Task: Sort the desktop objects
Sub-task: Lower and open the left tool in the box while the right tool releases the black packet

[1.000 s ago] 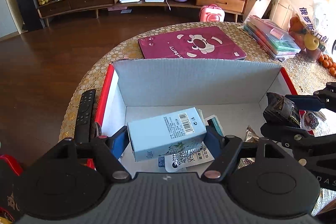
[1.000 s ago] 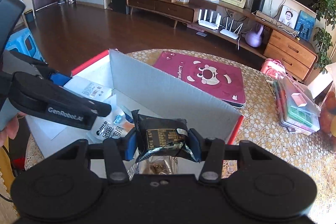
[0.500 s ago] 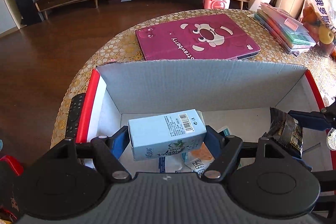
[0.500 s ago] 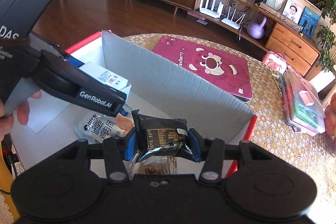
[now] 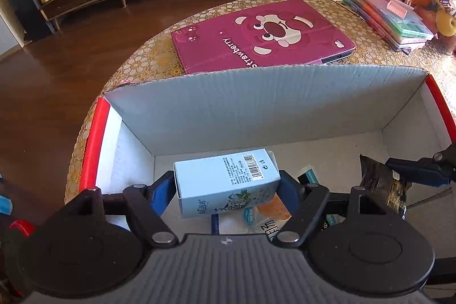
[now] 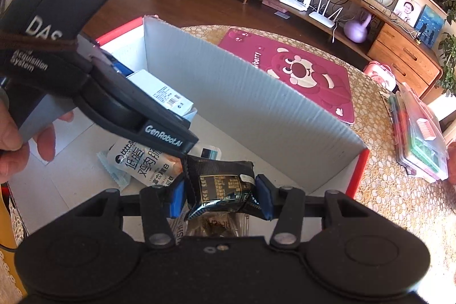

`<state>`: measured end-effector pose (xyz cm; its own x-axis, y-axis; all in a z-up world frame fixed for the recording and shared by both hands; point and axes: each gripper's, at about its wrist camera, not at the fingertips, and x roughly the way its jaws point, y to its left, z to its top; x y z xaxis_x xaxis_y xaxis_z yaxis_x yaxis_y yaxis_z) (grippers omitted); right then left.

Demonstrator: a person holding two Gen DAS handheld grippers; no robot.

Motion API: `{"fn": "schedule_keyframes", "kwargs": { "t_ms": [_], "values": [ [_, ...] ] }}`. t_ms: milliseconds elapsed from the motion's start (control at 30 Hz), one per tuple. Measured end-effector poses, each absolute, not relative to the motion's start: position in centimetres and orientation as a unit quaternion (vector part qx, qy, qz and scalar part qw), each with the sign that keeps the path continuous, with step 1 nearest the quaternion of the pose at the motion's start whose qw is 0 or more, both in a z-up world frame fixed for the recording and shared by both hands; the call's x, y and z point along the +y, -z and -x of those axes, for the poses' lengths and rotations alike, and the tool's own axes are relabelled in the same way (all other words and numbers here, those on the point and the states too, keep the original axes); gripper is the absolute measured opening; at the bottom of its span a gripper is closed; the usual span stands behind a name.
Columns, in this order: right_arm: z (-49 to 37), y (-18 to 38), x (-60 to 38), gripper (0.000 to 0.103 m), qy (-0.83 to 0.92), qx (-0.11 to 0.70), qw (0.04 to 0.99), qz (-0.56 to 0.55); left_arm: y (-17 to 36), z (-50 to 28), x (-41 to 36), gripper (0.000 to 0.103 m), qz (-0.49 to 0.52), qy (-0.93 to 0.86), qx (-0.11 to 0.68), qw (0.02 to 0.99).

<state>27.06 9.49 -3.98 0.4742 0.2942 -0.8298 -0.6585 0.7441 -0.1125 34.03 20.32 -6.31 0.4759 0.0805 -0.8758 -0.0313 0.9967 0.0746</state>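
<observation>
Left wrist view: the left gripper (image 5: 226, 185) has its blue pads pressed against both ends of a pale blue carton (image 5: 226, 181), held lying sideways over the floor of the open cardboard box (image 5: 256, 110). Right wrist view: the right gripper (image 6: 219, 194) is clamped on a black snack packet (image 6: 221, 188), also above the box interior. Beneath them lie a white snack pouch (image 6: 145, 164) and other wrappers, partly covered by the grippers and hard to read. A hand (image 6: 17, 138) holding the left gripper's handle is cut off at the frame edge. Beyond the box, a pink tablet case (image 5: 262, 33) rests on the round table (image 5: 148, 56). Compared with half a second earlier, both grippers sit deeper in the box with unchanged grasps.
</observation>
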Motion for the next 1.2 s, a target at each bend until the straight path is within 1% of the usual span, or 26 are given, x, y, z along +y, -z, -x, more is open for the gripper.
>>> {"fn": "schedule_keyframes", "kwargs": {
  "t_ms": [267,700,833,900,967,1000,1067,1200],
  "values": [
    [-26.7,5.1,9.6,0.05,-0.301,0.441,0.812,0.235,7.5,-34.6,20.2,0.076,-0.015,-0.024,0.54,0.841],
    [-26.4,5.4,9.2,0.051,-0.313,0.448,0.804,0.235,8.1,-35.0,20.2,0.076,-0.012,-0.016,0.561,0.828],
    [-26.3,5.3,9.1,0.056,-0.317,0.446,0.805,0.231,8.1,-35.1,20.2,0.076,-0.014,-0.019,0.563,0.826],
    [-26.0,5.3,9.0,0.062,-0.322,0.443,0.805,0.23,8.1,-35.2,20.3,0.08,-0.014,-0.023,0.563,0.826],
    [-25.8,5.1,9.0,0.07,-0.329,0.437,0.805,0.229,7.9,-35.1,20.4,0.081,-0.01,-0.025,0.561,0.827],
    [-25.6,4.9,8.9,0.072,-0.33,0.433,0.807,0.228,7.8,-35.1,20.5,0.081,-0.008,-0.024,0.56,0.828],
    [-25.4,4.5,8.8,0.082,-0.329,0.424,0.814,0.225,7.6,-35.0,20.5,0.082,-0.006,-0.026,0.559,0.829],
    [-25.2,3.3,8.0,0.082,-0.331,0.419,0.822,0.198,7.0,-34.7,20.5,0.082,-0.009,-0.031,0.553,0.833]
  ]
}}
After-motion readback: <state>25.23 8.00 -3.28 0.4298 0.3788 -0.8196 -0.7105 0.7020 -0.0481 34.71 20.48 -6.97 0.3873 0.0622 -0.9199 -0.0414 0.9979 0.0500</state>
